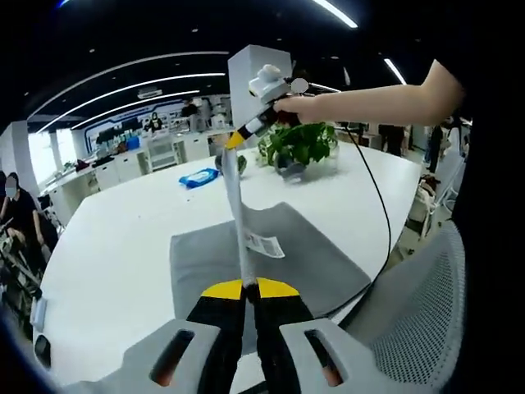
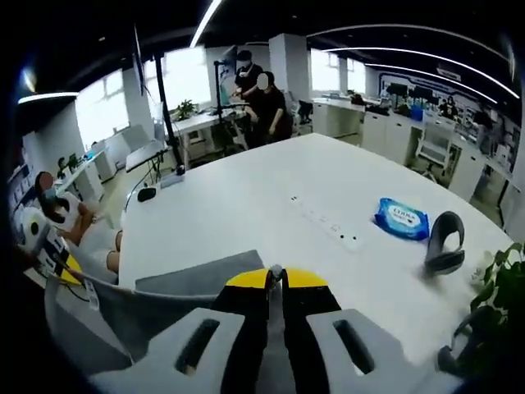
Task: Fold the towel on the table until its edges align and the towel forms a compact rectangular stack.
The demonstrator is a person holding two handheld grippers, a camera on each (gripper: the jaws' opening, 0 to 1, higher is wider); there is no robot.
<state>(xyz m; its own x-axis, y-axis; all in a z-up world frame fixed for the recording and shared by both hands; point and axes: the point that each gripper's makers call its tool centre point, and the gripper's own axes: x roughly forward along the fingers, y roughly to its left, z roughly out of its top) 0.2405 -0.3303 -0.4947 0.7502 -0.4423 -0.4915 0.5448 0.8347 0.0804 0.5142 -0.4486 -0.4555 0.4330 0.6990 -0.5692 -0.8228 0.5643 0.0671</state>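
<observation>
A grey towel with a white label lies partly spread on the white table. One edge of it is lifted and pulled taut between both grippers. My left gripper is shut on the near end of that edge. My right gripper, held by a hand, pinches the far end high above the table. In the right gripper view my right gripper is shut on the towel, which stretches left to the left gripper.
A blue wipes packet and a potted plant sit on the far side of the table. A black cable hangs from the right gripper. A mesh chair stands at the table's edge. A dark curved object lies near the packet.
</observation>
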